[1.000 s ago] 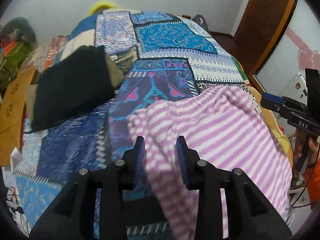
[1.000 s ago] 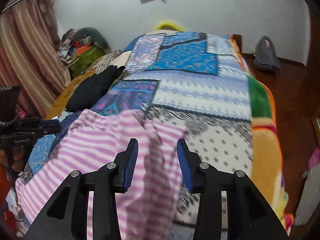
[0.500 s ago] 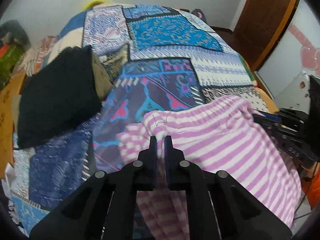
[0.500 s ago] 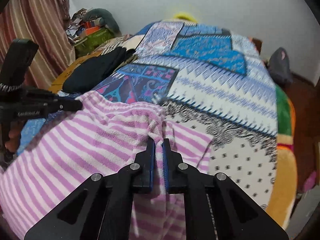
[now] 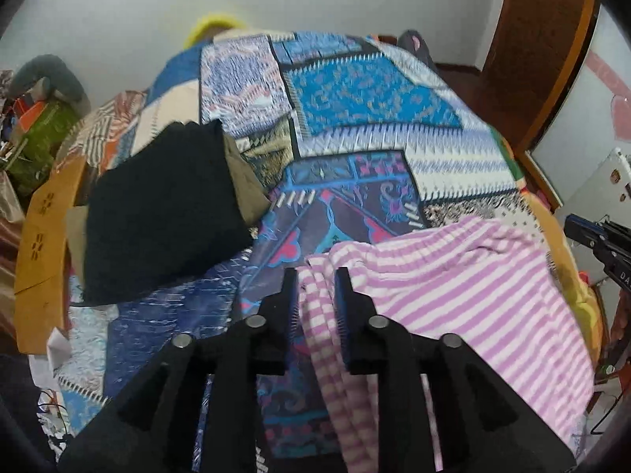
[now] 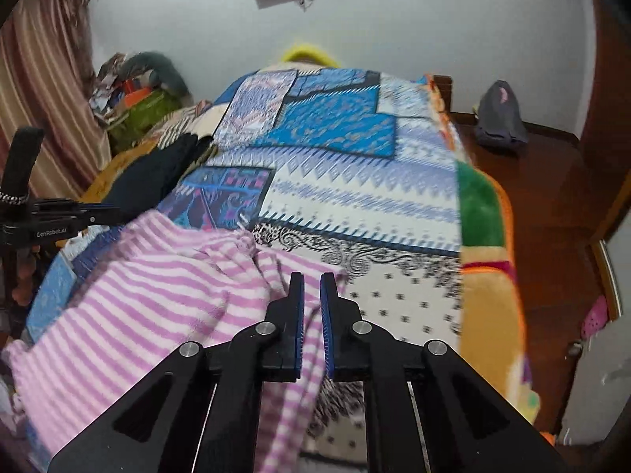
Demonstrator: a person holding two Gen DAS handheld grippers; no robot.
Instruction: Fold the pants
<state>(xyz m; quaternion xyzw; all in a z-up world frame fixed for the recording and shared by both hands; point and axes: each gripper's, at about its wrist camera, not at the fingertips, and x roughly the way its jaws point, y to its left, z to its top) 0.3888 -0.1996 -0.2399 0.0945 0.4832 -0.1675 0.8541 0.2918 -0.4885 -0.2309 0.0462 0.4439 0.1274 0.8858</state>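
Note:
Pink-and-white striped pants (image 5: 465, 287) lie on the near end of a bed with a patchwork blanket (image 5: 355, 110). My left gripper (image 5: 315, 280) has its jaws slightly apart with a bunched corner of the pants between them. My right gripper (image 6: 311, 282) is almost shut and pinches the pants' (image 6: 157, 295) other corner. Each gripper shows at the edge of the other's view, the right one (image 5: 599, 240) and the left one (image 6: 59, 216).
A folded black garment (image 5: 157, 213) lies on the bed's left side. Clutter and a green bag (image 6: 142, 114) sit at the far left. A dark bag (image 6: 501, 118) rests on the wooden floor at right. A wooden door (image 5: 540, 39) stands at the far right.
Both grippers closed on the pants' near corners, then drew back a little with the cloth. The left jaws have since reopened partly around the bunched fabric.

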